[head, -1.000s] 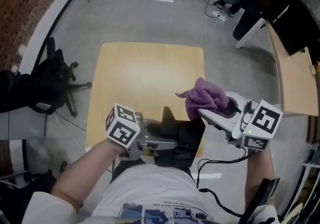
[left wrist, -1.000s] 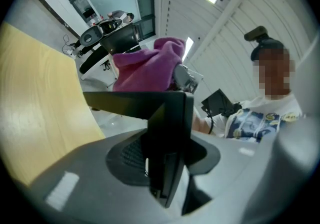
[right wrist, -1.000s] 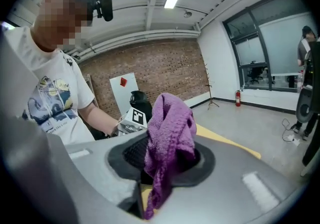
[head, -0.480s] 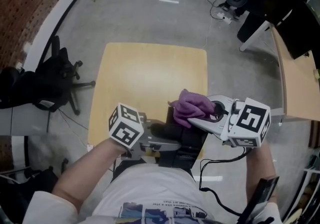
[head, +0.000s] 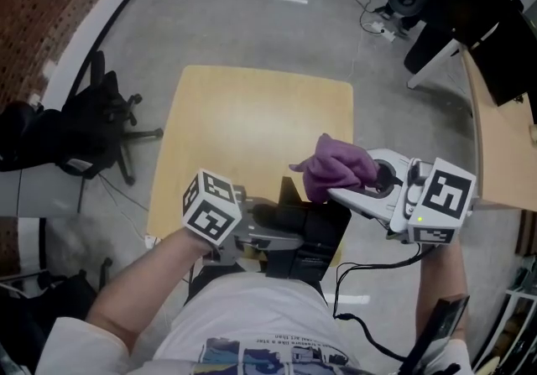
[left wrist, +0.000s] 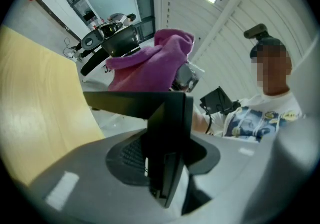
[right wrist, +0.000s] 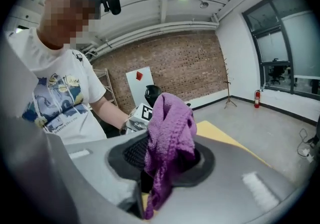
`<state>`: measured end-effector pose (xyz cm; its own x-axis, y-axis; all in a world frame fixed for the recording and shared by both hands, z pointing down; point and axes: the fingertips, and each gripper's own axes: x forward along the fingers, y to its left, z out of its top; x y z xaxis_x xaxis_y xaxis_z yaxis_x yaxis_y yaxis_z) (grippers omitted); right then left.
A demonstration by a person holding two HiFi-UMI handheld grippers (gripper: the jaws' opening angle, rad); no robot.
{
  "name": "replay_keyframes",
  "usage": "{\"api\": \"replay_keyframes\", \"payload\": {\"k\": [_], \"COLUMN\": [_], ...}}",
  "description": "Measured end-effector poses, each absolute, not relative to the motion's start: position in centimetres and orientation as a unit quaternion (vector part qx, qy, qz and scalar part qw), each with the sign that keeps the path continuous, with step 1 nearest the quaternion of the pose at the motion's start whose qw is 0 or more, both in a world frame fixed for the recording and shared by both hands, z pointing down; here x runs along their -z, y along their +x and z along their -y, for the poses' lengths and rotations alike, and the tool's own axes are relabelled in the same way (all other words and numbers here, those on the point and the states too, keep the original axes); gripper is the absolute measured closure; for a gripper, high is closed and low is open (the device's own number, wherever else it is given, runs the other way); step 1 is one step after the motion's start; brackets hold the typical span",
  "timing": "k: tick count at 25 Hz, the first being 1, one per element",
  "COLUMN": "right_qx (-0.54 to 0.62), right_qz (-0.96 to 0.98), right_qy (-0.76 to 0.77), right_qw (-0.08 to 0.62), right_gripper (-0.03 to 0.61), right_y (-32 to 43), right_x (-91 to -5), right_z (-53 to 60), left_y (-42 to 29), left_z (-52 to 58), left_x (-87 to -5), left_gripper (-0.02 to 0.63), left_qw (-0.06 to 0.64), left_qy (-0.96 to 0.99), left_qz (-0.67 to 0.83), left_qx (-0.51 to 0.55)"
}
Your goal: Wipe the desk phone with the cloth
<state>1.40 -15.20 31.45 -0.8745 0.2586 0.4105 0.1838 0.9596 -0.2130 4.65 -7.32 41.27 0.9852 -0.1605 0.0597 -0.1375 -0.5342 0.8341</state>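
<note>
Two grips: left gripper [head: 270,229] on desk phone [head: 320,229], right gripper [head: 337,191] on cloth [head: 340,165].

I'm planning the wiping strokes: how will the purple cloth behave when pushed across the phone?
Probably floppy: the cloth bunches above the right gripper's jaws and a tail droops below them. Likely light and grippy, judging by its fuzzy weave, so it should drag and fold rather than slide.

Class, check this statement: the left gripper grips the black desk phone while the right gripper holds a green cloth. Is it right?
No. The cloth in the right gripper is purple, not green; the right gripper view shows it between the jaws. The left gripper does grip the black desk phone.
</note>
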Motion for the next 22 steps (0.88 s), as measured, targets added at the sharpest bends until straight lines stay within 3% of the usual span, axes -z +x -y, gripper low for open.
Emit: {"api": "replay_keyframes", "payload": {"k": [6, 15, 22], "right_qx": [-0.084, -0.064, -0.078], "right_qz": [0.96, 0.929, 0.924], "right_qy": [-0.19, -0.213, -0.183], "right_qw": [0.187, 0.296, 0.326], "right_gripper": [0.471, 0.471, 0.471], "right_y": [0.9, -1.8, -2.5], "right_x": [-28.2, -35.3, -38.7], "right_z": [13.0, 13.1, 15.6], "left_y": [5.9, 6.2, 5.8], "left_z": [8.0, 7.1, 6.6], "left_x": [-40.4, -39.6, -39.6], "left_gripper": [0.433, 0.431, 0.431], "left_qw": [0.476, 0.46, 0.453], "left_qy": [0.876, 0.885, 0.888], "left_qz": [0.078, 0.071, 0.079], "left_qx": [0.009, -0.004, -0.004]}}
